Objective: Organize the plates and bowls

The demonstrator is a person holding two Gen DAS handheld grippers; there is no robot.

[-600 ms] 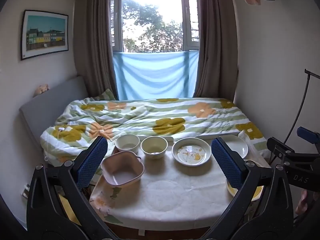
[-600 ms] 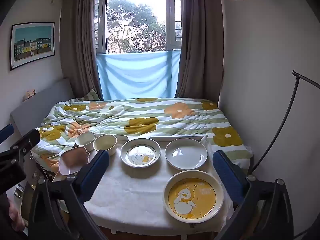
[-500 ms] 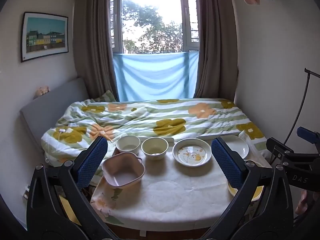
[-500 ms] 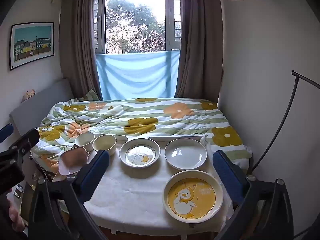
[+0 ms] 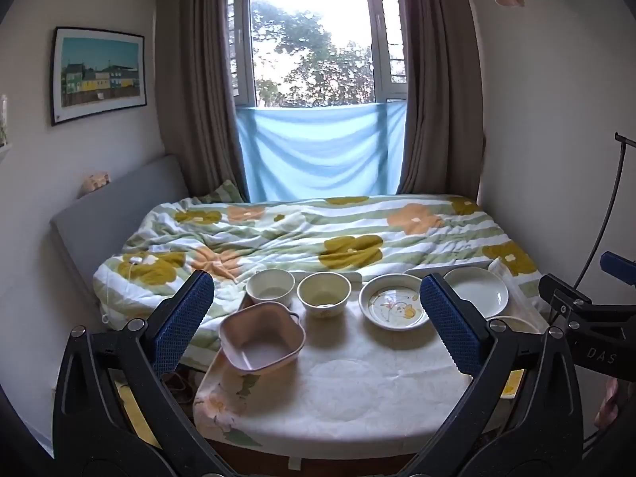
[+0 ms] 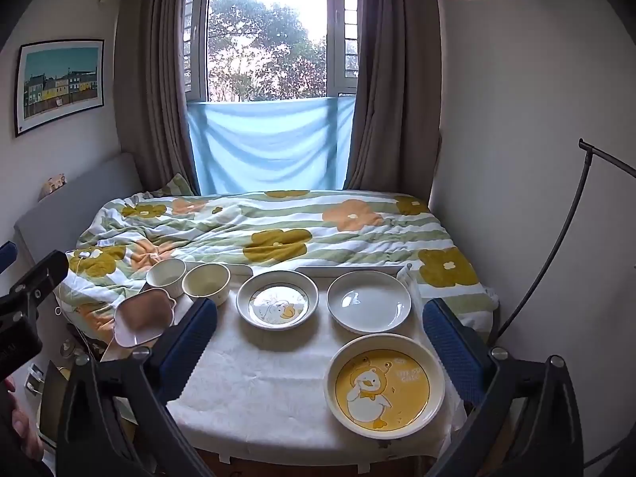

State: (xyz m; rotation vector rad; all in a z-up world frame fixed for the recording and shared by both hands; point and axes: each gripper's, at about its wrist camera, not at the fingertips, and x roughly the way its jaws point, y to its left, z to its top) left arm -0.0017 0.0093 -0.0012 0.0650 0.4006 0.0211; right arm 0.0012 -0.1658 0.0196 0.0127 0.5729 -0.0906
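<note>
Plates and bowls sit on the white-clothed table (image 6: 258, 389) ahead of your fingers, six pieces in all. You have three bowls: a pink squarish bowl (image 5: 260, 338) with small handles just beyond your left gripper's (image 5: 318, 326) left finger, then a white bowl (image 5: 270, 287) and a cream bowl (image 5: 324, 293) side by side farther out. You have three plates: a yellow duck plate (image 6: 384, 389) nearest, between your right gripper's (image 6: 320, 351) fingers, a small duck plate (image 6: 277, 304) and a plain white plate (image 6: 369, 301) beyond. Both grippers' jaws stand fully spread, holding nothing.
</note>
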